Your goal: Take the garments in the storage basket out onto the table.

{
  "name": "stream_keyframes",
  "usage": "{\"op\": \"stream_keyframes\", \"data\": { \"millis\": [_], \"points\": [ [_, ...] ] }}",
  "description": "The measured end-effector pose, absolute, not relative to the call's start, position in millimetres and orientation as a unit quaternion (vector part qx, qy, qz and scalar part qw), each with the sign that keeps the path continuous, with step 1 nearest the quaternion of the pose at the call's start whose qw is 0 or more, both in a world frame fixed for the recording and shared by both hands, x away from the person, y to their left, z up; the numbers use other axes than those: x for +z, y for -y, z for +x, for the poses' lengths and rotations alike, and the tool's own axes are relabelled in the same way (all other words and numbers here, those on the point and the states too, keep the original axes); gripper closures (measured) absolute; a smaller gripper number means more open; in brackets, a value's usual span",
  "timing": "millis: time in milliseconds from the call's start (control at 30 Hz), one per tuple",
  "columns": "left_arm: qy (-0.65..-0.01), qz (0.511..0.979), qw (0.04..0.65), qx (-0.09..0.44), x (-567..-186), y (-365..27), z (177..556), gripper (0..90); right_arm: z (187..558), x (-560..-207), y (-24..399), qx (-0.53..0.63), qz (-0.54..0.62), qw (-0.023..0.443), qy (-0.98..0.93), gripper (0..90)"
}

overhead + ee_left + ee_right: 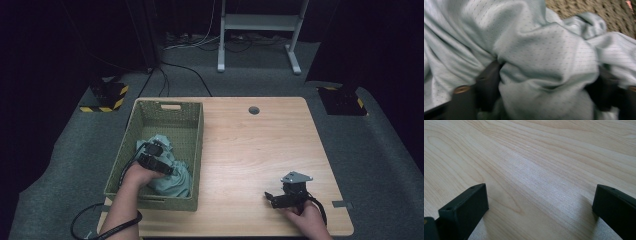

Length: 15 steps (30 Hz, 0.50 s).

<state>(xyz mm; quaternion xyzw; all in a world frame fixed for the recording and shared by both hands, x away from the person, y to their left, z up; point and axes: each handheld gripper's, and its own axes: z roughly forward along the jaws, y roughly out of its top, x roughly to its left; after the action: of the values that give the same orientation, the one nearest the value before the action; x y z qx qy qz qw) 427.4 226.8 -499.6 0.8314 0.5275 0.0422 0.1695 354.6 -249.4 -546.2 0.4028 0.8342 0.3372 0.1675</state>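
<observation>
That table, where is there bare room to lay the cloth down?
The wooden table lies bare between the green woven basket and the right hand-held gripper, up to the round hole at the far edge. The basket is crowded: the pale green cloth fills its near end, with the left hand-held gripper pinching a fold.

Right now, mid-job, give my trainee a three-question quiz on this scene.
1. True or false: the pale green cloth lies inside the woven basket.
2. The left tool is: A) open above the table, B) closed on the cloth, C) resting on the floor.
3. What lies under the right tool?

Key: 1 true. 2 B, a bunched fold fills the gap between its jaws. 3 Bare wooden table; jaws wide apart, holding nothing.
</observation>
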Motion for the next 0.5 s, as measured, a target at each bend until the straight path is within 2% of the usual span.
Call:
{"op": "stream_keyframes", "data": {
  "millis": [267, 400, 500],
  "points": [
    [-0.508, 0.844, 0.168, 0.040, -496.8, -222.7, 425.8, 54.2, 354.6, -546.2, 249.4, 0.337, 0.403, 0.167, -0.834, 0.0],
    [-0.505, 0.846, 0.164, 0.046, -493.3, -221.2, 425.9, 60.9, 354.6, -546.2, 249.4, 0.337, 0.403, 0.167, -0.834, 0.0],
    [-0.503, 0.846, 0.165, 0.059, -489.8, -219.7, 425.0, 61.5, 354.7, -546.2, 249.6, 0.338, 0.403, 0.167, -0.834, 0.0]
  ]
}}
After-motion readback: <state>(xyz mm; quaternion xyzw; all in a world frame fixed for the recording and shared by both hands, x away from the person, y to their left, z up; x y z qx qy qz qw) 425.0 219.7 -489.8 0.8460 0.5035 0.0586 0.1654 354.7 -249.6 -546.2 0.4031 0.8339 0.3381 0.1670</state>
